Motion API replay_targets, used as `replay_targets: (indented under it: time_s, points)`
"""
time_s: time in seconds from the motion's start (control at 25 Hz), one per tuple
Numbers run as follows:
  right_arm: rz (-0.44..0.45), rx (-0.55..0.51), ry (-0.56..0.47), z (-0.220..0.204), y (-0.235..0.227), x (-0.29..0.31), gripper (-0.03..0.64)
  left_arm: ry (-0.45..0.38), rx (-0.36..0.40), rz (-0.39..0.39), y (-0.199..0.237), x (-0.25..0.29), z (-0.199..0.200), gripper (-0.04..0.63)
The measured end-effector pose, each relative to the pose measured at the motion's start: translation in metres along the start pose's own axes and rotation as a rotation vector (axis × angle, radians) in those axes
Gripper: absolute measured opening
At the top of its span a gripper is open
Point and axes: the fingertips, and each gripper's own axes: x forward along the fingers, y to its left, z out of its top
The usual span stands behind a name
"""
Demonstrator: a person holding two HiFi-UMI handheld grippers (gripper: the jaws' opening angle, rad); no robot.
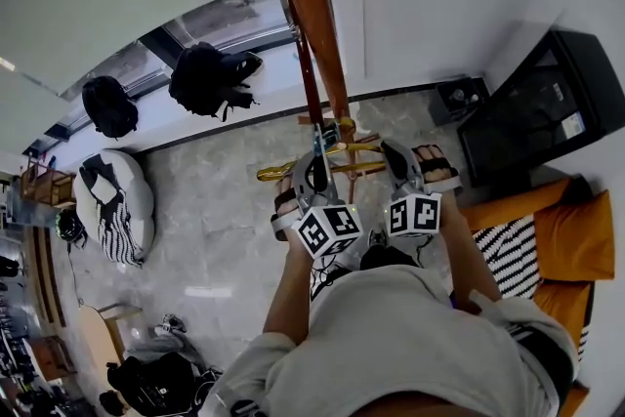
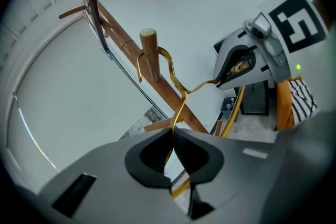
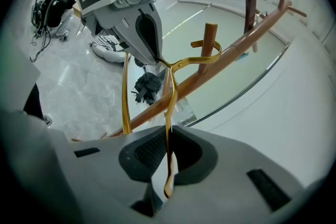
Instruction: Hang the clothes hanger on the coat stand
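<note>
Both forearms reached forward side by side from the torso, the left forearm (image 1: 291,293) and the right forearm (image 1: 467,257) roughly parallel, and each hand gripped its tool with that tool's marker cube turned up toward the head. The left tool (image 2: 172,136) had its jaws closed on the thin gold hanger wire (image 3: 170,107), which ran up out of the pinch between the pads. The right tool (image 3: 169,144) was clamped the same way on another stretch of that wire, its tip near the left tool's.
</note>
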Motion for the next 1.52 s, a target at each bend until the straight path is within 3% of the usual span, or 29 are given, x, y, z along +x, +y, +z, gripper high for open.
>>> replay_targets:
  time_s: [0.8, 1.2, 1.36, 1.52]
  points:
    - [0.061, -0.01, -0.039, -0.018, -0.009, 0.045, 0.017, 0.077, -0.015, 0.057, 0.003, 0.043, -0.001, 0.021]
    - [0.081, 0.042, -0.077, -0.018, -0.007, 0.053, 0.018, 0.11, 0.017, 0.09, 0.003, 0.051, -0.007, 0.021]
    - [0.097, 0.078, -0.077, -0.018, -0.007, 0.049, 0.019, 0.089, 0.013, 0.068, -0.004, 0.052, -0.001, 0.022]
    - [0.116, 0.107, -0.071, -0.021, -0.009, 0.048, 0.132, 0.041, -0.006, 0.05, -0.01, 0.052, 0.009, 0.075]
